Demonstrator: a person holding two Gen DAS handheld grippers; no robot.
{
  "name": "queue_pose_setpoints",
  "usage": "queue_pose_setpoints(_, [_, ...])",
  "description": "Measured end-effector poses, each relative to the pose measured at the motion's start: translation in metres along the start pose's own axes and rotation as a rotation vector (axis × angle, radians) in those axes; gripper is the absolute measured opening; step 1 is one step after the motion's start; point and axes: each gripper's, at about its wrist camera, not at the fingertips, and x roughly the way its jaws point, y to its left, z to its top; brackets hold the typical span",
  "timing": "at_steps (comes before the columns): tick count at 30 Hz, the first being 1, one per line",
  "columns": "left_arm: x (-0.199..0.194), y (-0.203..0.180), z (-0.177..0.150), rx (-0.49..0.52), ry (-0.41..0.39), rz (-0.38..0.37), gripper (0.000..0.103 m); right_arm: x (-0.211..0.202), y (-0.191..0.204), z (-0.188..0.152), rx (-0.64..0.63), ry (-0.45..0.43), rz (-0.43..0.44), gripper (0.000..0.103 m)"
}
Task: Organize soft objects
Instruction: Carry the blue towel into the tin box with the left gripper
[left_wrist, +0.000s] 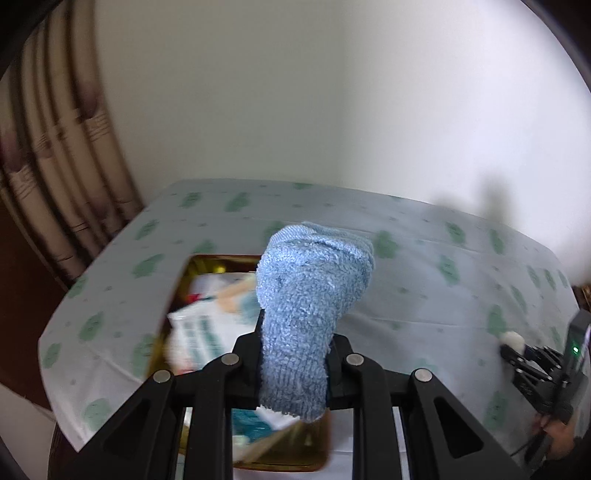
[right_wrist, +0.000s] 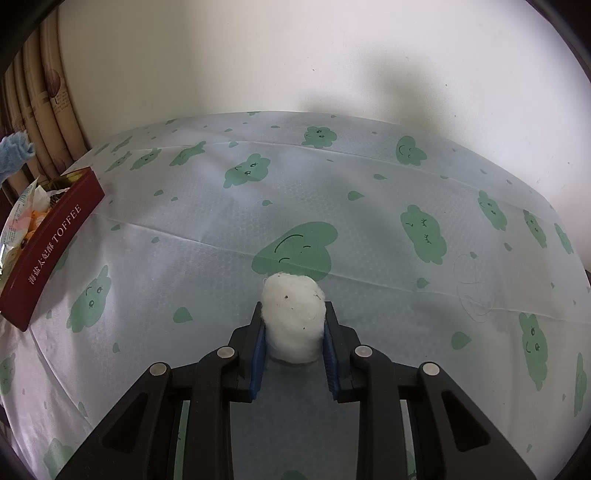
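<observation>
Left wrist view: blue terry cloth (left_wrist: 310, 310), a looped-pile roll, stands lengthwise in my left gripper (left_wrist: 293, 354), its jaws pinching the lower half. The open tin (left_wrist: 162, 332), gold-lined and holding paper packets, lies directly below and left of the jaws; I judge the drop belongs there. Right wrist view: cotton wad (right_wrist: 293, 317), white, fibrous and rounded, sits pinched between the blue pads (right_wrist: 258, 354) of my right gripper (right_wrist: 293, 334), above the cloud-printed counter (right_wrist: 369, 206). The tin, here red-walled, lies far left, nearer my left hand.
</observation>
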Motion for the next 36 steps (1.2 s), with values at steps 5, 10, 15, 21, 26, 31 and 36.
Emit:
queue_pose_setpoints(5, [-0.003,0.036,-0.003,-0.048,-0.003,0.058,0.022,0.000,0.000,0.000,0.001,0.001,0.001,0.025])
queue_pose_setpoints(10, [0.000,0.062,-0.013,-0.088,0.023,0.093,0.022,0.000,0.000,0.000,0.000,0.000,0.000,0.025])
queue_pose_setpoints(15, [0.006,0.076,-0.027,-0.121,0.047,0.112,0.022,0.000,0.000,0.000,0.000,0.000,-0.001,0.025])
queue_pose_setpoints(21, [0.015,0.088,-0.039,-0.157,0.068,0.135,0.022,0.001,0.000,0.000,-0.001,0.001,-0.003,0.025])
queue_pose_setpoints(26, [0.025,0.086,-0.051,-0.152,0.106,0.123,0.023,0.001,0.000,0.000,-0.003,0.001,-0.004,0.025])
queue_pose_setpoints(31, [0.030,0.087,-0.054,-0.146,0.142,0.085,0.027,0.000,0.001,0.000,-0.003,0.001,-0.004,0.025])
queue_pose_setpoints(36, [0.025,0.082,-0.054,-0.107,0.148,0.085,0.036,0.000,0.001,0.000,-0.003,0.001,-0.004,0.025])
